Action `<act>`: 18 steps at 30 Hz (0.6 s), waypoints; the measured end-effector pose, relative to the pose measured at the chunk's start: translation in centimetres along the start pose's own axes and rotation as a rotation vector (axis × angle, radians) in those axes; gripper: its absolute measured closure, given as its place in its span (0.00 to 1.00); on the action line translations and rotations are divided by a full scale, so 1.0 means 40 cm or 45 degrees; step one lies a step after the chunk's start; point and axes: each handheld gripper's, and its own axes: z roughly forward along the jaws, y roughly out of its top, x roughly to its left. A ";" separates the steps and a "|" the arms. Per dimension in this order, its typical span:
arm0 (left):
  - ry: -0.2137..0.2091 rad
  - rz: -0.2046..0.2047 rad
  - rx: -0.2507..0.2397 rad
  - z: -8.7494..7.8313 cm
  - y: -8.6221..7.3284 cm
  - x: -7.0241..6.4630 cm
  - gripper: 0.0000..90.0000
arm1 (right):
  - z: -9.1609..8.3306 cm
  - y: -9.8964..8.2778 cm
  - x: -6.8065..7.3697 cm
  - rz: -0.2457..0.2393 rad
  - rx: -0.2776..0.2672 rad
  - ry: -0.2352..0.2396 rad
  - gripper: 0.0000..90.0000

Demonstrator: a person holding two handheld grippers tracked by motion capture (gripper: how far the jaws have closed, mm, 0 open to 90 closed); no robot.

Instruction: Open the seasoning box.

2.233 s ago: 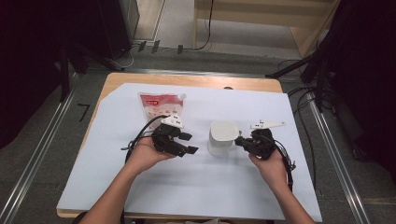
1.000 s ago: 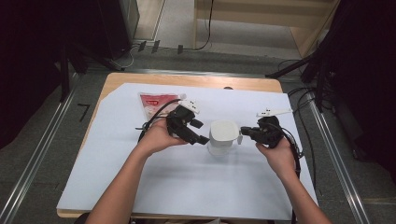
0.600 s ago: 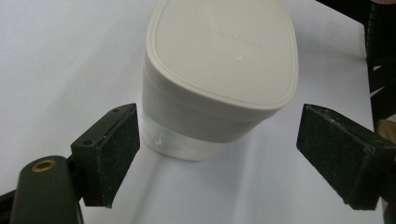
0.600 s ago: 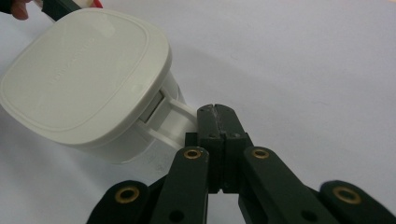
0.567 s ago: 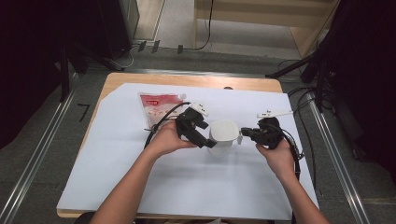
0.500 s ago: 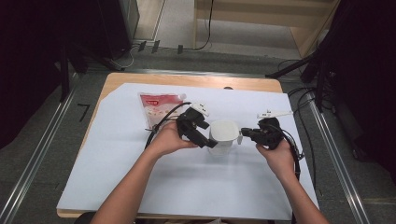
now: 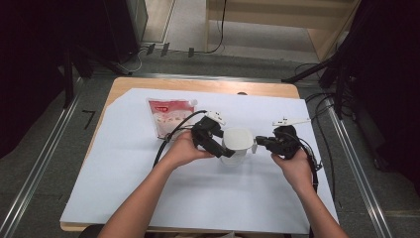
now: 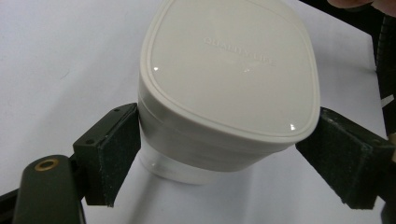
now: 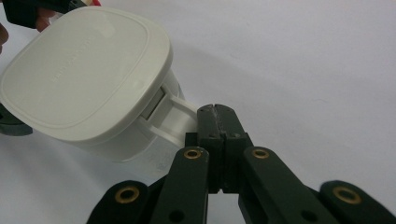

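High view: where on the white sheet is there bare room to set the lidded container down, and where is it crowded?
Bare sheet lies in front of the left forearm, toward the near-left corner, and along the far edge behind the white container. It is crowded mid-table: the left hand-held gripper, the right hand-held gripper at the container's handle, and the red-and-white pouch beside them.

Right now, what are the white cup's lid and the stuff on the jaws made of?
The lid looks like smooth, slightly glossy white plastic: small highlights and raised lettering show. The pads on the left gripper's jaws look like matte black rubber or foam, finely textured; which one is hard to tell.
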 end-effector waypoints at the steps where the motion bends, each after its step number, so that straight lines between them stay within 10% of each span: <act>1: 0.000 0.000 0.000 0.000 0.000 0.000 0.16 | 0.000 0.000 0.000 0.001 -0.001 -0.001 1.00; 18: 0.037 0.028 0.023 0.007 0.012 -0.007 0.15 | 0.001 -0.006 0.011 -0.010 -0.024 -0.038 1.00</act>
